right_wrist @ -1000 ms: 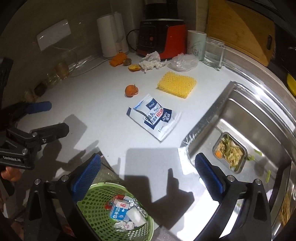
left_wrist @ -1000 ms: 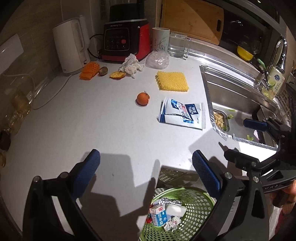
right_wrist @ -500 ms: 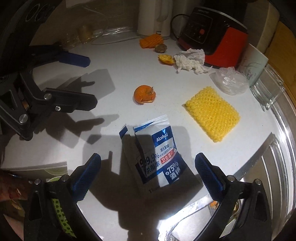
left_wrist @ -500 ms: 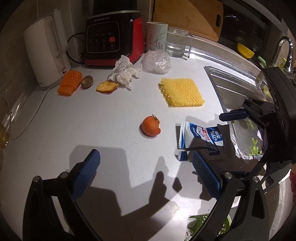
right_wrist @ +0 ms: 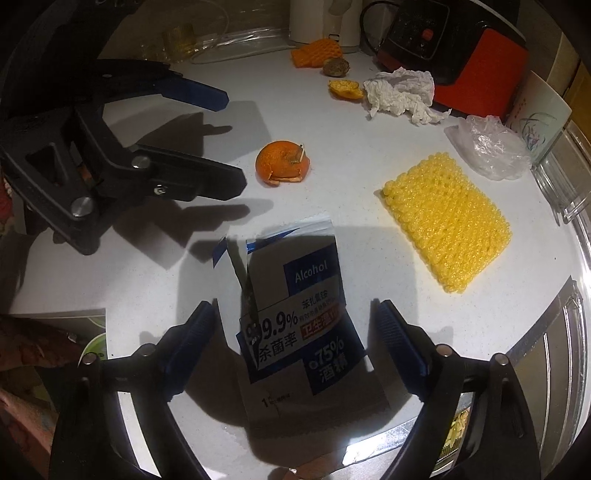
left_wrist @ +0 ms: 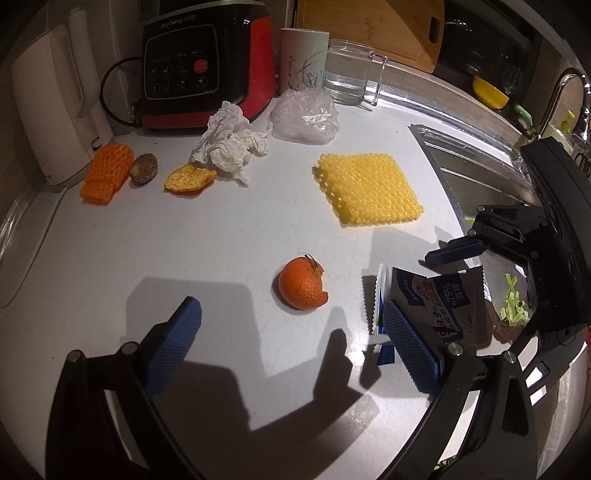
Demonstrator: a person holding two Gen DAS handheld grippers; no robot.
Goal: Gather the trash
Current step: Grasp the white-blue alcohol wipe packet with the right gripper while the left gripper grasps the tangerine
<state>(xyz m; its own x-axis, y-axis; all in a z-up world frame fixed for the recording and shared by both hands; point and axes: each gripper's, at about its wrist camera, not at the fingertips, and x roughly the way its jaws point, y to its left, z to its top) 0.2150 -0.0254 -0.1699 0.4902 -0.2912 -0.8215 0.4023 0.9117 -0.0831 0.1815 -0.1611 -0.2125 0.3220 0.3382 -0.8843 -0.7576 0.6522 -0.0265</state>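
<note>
Your right hand-held gripper (right_wrist: 295,332) straddles the wipes packet (right_wrist: 295,317), its jaws closing with the packet between them and the blue pads not yet pressing on it. Your left hand-held gripper (left_wrist: 291,332) stands released over bare desk (left_wrist: 207,243), nothing between its jaws; its right-hand pad sits just beside the packet's torn edge. Wipes packet: white and blue, printed "Alcohol", torn open at the top, lying flat near the edge of the sink (left_wrist: 476,173). Orange peel (left_wrist: 303,284): a hollow, nearly whole rind with the stem on, just beside the packet and ahead of the left hand-held gripper. Yellow foam net (left_wrist: 369,188): flat, farther back, between the packet and the plastic bag (left_wrist: 304,118). Plastic bag: clear, crumpled, in front of a patterned cup (left_wrist: 303,61) and a glass jug (left_wrist: 354,72). Crumpled tissue (left_wrist: 231,144): white, touching the foot of the red and black cooker (left_wrist: 207,62). Small peel scrap (left_wrist: 190,179): orange, just beside the tissue. Brown fruit (left_wrist: 144,168): between the scrap and an orange foam net (left_wrist: 107,171), touching the net. White kettle (left_wrist: 55,99): at the back left, beside the orange net. Wooden board (left_wrist: 373,26): leaning upright behind the cup and jug.
</note>
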